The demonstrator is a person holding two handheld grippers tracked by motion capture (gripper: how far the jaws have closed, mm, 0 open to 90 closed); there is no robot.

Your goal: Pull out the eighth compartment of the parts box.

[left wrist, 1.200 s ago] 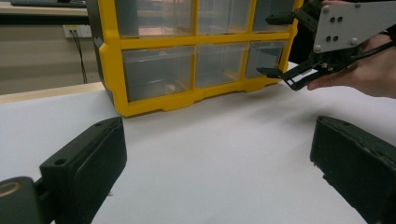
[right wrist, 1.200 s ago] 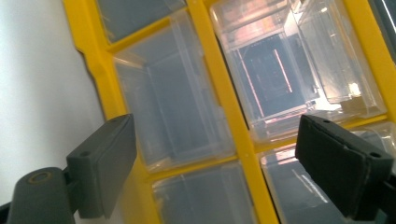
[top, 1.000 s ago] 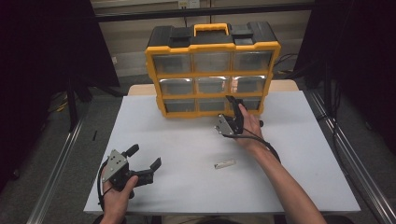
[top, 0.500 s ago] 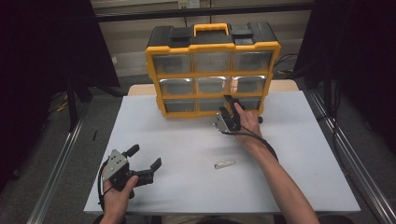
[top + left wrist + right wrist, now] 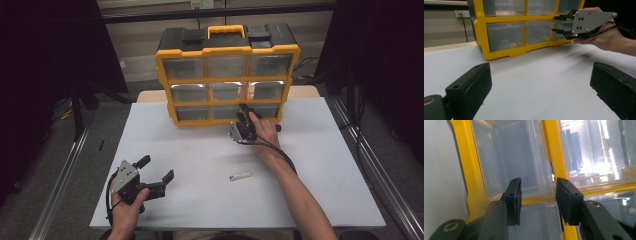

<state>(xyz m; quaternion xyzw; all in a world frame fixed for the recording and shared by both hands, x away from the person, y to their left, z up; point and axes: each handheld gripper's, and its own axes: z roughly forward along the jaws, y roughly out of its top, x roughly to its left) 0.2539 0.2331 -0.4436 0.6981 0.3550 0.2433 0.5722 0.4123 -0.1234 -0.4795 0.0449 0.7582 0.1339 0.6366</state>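
- Two hand-held grippers work over a white table (image 5: 200, 150), and a yellow drawer cabinet (image 5: 227, 75) stands at its far edge.
- The left gripper (image 5: 156, 172) rests low near the table's near-left corner, gripped by the left hand (image 5: 127, 205); its jaws stand wide apart with only bare table between them.
- Ahead of the left gripper and off to its right stands the cabinet, well apart from it, with clear drawers in a yellow frame.
- A small pale flat piece (image 5: 240, 176) lies on the table to the right of the left gripper, nearer the person than the right gripper.
- The right gripper (image 5: 243, 111), held by the right hand (image 5: 265, 131), is up against the cabinet's bottom row, at the front of the bottom middle drawer (image 5: 506, 160).
- Its jaws have just been closing and are still partly apart; the pads flank a narrow band of the drawer front, and whether they press on it cannot be told.
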